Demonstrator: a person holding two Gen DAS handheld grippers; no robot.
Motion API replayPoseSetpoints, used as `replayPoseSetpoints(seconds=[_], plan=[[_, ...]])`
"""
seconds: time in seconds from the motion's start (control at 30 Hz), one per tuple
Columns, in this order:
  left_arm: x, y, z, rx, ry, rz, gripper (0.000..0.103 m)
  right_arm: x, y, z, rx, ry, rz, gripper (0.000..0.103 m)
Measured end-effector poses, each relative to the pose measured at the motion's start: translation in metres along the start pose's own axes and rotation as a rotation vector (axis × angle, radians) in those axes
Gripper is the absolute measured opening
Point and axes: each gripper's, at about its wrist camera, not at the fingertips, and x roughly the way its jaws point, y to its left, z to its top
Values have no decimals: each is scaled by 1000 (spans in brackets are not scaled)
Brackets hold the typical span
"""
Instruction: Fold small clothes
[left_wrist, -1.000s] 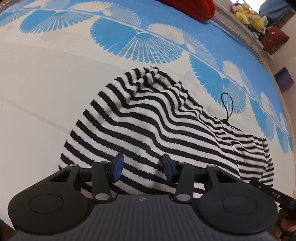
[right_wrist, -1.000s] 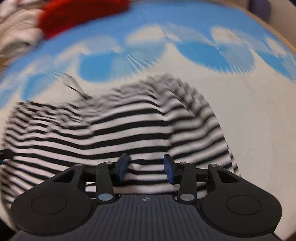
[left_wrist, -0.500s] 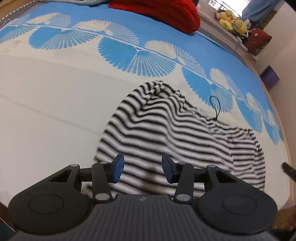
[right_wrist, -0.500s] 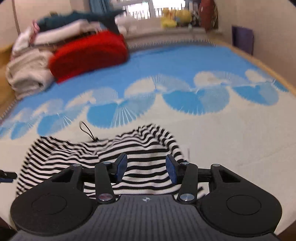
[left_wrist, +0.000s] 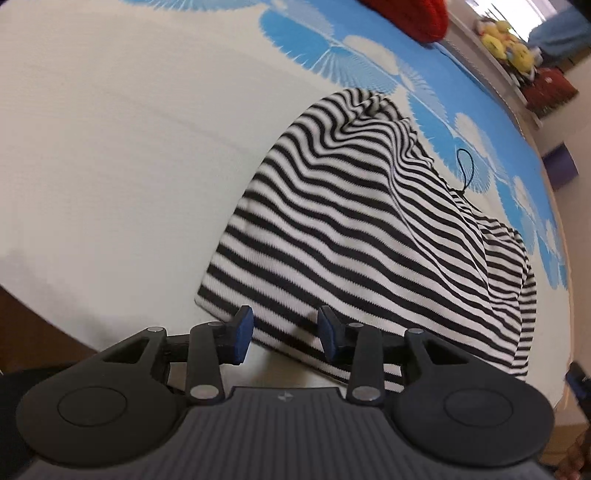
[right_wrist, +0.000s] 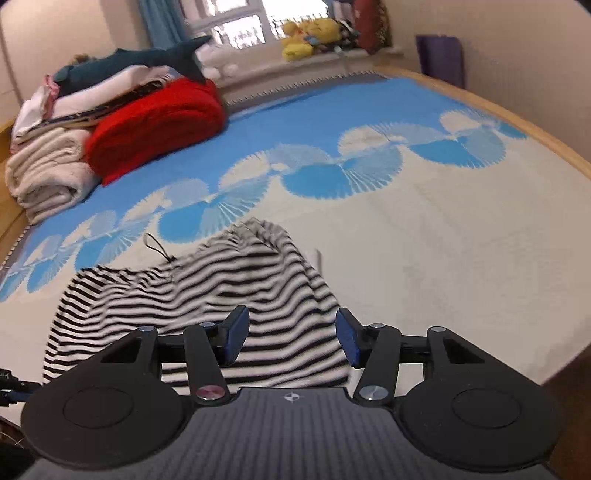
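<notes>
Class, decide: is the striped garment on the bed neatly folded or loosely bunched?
Loosely bunched. The striped garment lies humped and wrinkled on the bedspread, its edges uneven, with no crisp fold lines.

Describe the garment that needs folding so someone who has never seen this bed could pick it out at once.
Start at the big bed cover, cream at the near end with a band of blue fan shapes across it. On the cream part, near the front edge, lies a rumpled striped garment with a thin black cord loop at its far side. It is the only black-and-white striped cloth; the folded stack at the far corner is red, cream and white.
</notes>
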Motion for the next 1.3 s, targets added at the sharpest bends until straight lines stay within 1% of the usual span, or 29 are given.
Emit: replayPoseSetpoints(seconds=[0.07,0.13,0.17,0.2,0.27,0.43,0.5,0.53,0.57,0.6,0.7,0.77,0.87,0.93,0.97,1.0,1.07,1.1,1.17,1.23,1.3], plan=[[5,4,-1,-46,23,-10,44,3,-2,-1,3,11,-1,54],[10,9,-1,-89,42,3,52,5,0,-1,-6,12,1,54],[13,12,-2,-107,54,23,57,5,2,-1,-10,11,5,54],[16,13,-2,-123,59,34,58,5,4,-1,-12,9,11,54],[19,19,-1,-154,54,33,58,5,7,0,-18,6,20,54],[21,26,4,-214,13,15,57,10,12,1,-30,9,22,54],[21,25,5,-223,-4,14,56,11,13,2,-31,10,17,54],[22,24,6,-216,-13,18,53,12,13,2,-31,11,14,54],[23,22,7,-205,-22,22,39,12,13,2,-29,11,11,54],[23,20,8,-192,-32,25,15,11,12,2,-28,10,8,54],[20,12,7,-163,-59,28,12,10,10,1,-22,9,-1,54],[12,8,6,-141,-98,23,11,10,9,2,-15,4,-7,54],[-9,8,5,-110,-182,5,10,10,10,3,-9,-7,-20,54],[-23,6,4,-75,-241,13,10,10,11,5,1,-26,-36,54],[-28,5,4,-56,-257,38,10,9,12,7,10,-36,-42,54],[-30,5,3,-33,-261,81,10,9,10,8,20,-42,-47,54],[-29,3,1,17,-254,192,10,10,8,10,40,-53,-64,54],[-29,1,0,30,-252,229,10,11,7,11,53,-56,-72,54],[-34,-8,0,60,-264,265,10,12,2,13,78,-60,-81,54],[-45,-27,-2,129,-305,288,10,12,-3,17,103,-68,-87,54],[-57,-55,-5,205,-350,307,10,11,-9,21,124,-79,-87,54]])
